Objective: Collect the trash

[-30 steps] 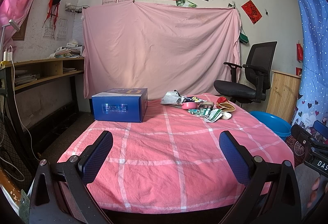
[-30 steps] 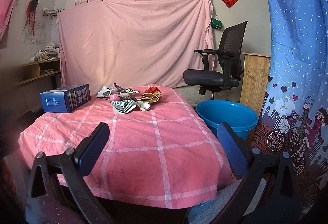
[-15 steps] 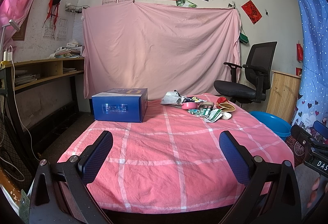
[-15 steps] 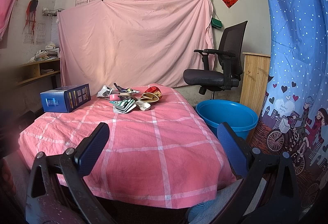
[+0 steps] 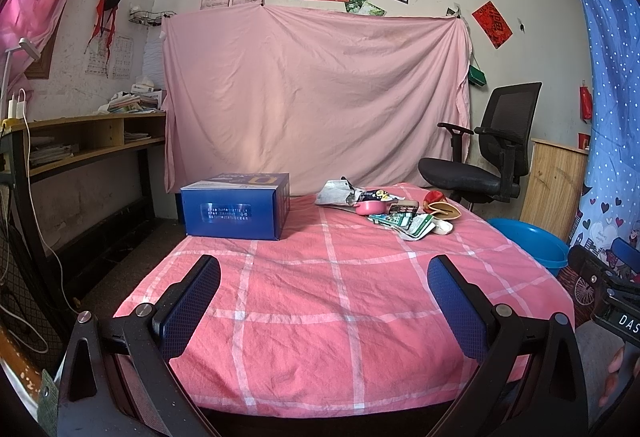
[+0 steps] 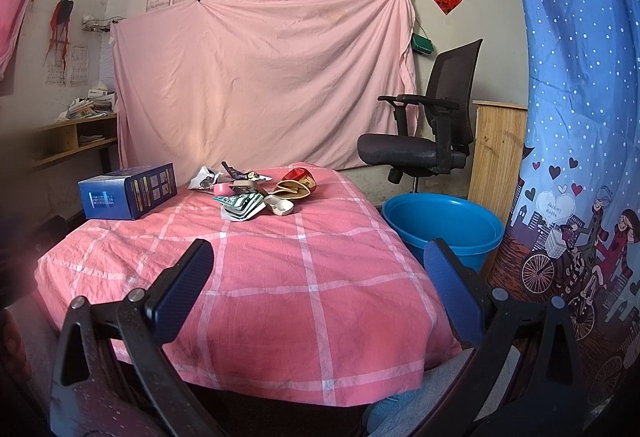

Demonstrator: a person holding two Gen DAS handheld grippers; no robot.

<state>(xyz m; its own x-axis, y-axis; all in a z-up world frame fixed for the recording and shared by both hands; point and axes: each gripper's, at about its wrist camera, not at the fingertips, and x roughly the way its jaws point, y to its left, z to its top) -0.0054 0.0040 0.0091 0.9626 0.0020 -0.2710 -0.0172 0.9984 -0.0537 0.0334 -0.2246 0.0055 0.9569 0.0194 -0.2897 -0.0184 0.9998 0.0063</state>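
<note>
Nothing has shifted since the earlier frames: both views hold the same framing and every item lies where it did. Behind everything hangs a pink sheet (image 5: 316, 97) pinned across the wall, and before it spreads the surface (image 5: 340, 289), draped in a pink cloth with white checks. Beside the surface's right edge, a black office chair (image 6: 424, 133) stands on the floor, with a blue plastic basin (image 6: 444, 227) in front of it. On the far left of the surface rests a blue cardboard box (image 5: 236, 209). Well apart from it, toward the far right, lies the trash pile (image 5: 394, 211), a heap of crumpled wrappers, packets and a pink round lid touching one another. Left hand-held gripper (image 5: 324, 301) hovers released over the near edge, jaws wide and grasping nothing. Right hand-held gripper (image 6: 320, 289) hangs likewise, spread wide, well short of the trash.
</note>
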